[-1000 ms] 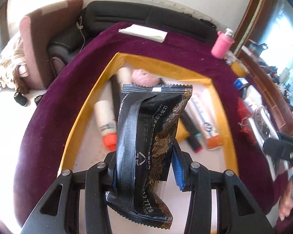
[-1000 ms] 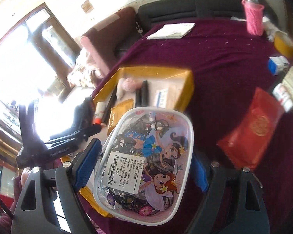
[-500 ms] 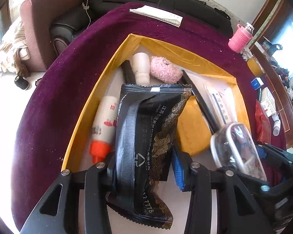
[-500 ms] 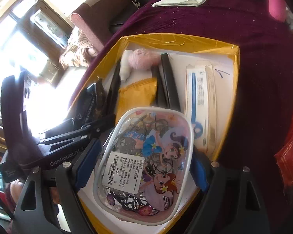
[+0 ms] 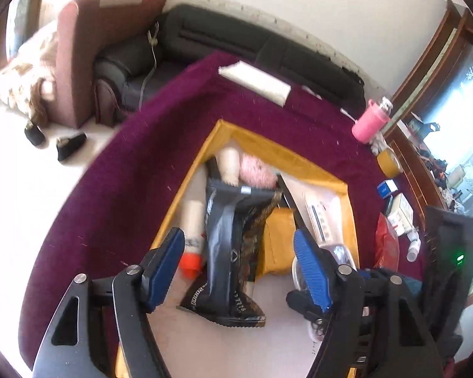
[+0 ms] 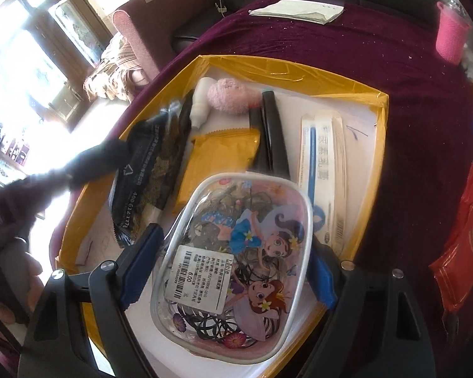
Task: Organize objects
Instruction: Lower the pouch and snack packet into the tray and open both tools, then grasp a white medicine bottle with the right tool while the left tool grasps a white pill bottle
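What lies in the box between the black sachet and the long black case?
A yellow packet lies between the black sachet and the long black case, clearest in the right wrist view.

I see my right gripper (image 6: 233, 267) clamped on a clear pouch (image 6: 233, 271) of hair ties, over the yellow-rimmed tray (image 6: 382, 145). In the tray lie a black packet (image 6: 148, 170), a yellow sachet (image 6: 217, 160), a pink puff (image 6: 230, 94) and a white box (image 6: 328, 170); the maroon cloth (image 6: 410, 94) surrounds it

A home living room: beyond the fingers, a dark sofa (image 5: 268, 50) and maroon armchair (image 5: 88, 60) (slippers (image 5: 69, 146) on the floor) flank the cloth-covered worktop (image 5: 135, 173).
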Action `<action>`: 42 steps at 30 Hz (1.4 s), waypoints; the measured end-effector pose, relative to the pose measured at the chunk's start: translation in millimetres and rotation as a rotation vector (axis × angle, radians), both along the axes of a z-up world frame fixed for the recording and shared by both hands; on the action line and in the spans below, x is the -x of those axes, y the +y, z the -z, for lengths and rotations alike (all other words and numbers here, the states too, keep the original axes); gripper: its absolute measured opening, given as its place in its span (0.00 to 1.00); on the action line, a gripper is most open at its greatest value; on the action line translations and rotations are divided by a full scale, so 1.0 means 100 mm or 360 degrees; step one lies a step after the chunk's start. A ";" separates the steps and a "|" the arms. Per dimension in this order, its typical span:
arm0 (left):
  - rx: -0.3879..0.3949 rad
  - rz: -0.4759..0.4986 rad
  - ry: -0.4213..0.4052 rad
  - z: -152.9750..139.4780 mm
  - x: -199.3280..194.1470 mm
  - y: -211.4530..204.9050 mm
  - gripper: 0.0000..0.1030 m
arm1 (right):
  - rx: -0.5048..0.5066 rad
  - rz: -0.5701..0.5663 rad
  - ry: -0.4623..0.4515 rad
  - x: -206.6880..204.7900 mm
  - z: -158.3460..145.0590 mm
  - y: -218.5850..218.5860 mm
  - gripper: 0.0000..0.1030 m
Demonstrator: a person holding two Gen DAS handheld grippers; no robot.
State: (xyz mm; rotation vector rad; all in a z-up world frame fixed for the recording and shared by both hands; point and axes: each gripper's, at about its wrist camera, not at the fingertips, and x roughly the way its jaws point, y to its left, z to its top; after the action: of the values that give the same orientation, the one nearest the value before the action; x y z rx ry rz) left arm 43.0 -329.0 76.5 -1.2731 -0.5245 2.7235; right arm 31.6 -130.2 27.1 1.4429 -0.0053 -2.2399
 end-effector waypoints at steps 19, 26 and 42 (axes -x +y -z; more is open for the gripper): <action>0.0034 -0.0092 0.0107 -0.20 -0.40 -0.03 0.72 | 0.0136 0.0007 0.0179 -0.36 -0.33 0.35 0.83; -0.0005 -0.0226 0.0248 -0.33 -0.70 -0.20 0.72 | 0.0630 0.0104 0.0005 0.23 -0.47 0.43 0.83; 0.0092 -0.0173 0.0304 -0.28 -0.75 -0.10 0.72 | 0.0605 0.0116 -0.0122 0.28 -0.40 0.54 0.82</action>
State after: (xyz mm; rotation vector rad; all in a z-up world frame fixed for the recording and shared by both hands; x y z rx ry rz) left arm 117.9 -339.5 104.7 -1.0082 -0.5126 2.9293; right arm 3.6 -75.9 66.8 1.3331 -0.4883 -2.0931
